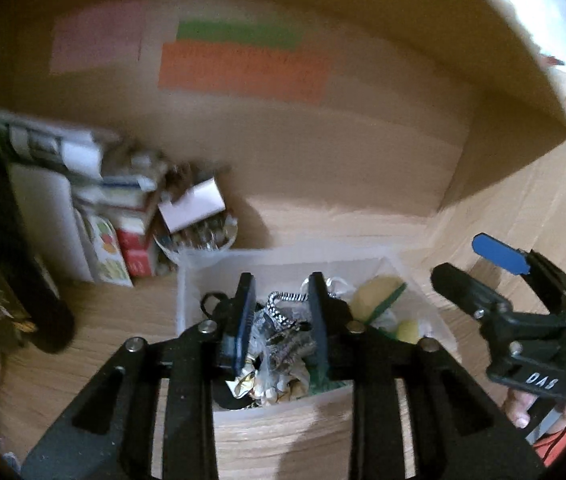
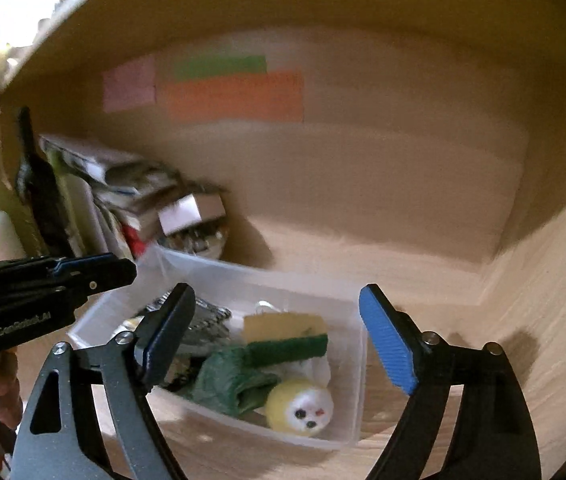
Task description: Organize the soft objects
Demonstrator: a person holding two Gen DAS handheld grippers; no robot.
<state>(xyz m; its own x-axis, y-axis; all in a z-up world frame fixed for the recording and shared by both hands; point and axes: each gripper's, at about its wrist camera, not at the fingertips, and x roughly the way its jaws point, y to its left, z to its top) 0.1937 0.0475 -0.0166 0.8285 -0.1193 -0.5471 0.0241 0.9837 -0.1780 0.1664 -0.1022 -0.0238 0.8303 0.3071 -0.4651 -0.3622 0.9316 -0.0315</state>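
A clear plastic bin point(image 1: 191, 280) point(image 2: 357, 360) sits on the wooden floor in front of a cardboard box. It holds a yellow-and-white plush point(image 2: 303, 406) point(image 1: 407, 331), a green cloth point(image 2: 235, 376), a yellow sponge with a green pad point(image 2: 283, 326) point(image 1: 375, 298), a black-and-white patterned item point(image 1: 283, 312) and crinkly packets. My left gripper point(image 1: 281, 292) hovers over the bin's left half, its fingers apart with nothing between them. My right gripper point(image 2: 279, 320) is open wide above the bin and empty; it also shows in the left wrist view point(image 1: 471, 268).
A large cardboard box point(image 1: 283, 140) with pink, green and orange labels stands right behind the bin. A pile of cartons, papers and a bowl of small items point(image 1: 195, 232) crowds the left. A dark bag point(image 1: 7, 280) stands at far left. Bare wooden floor point(image 2: 523, 320) lies to the right.
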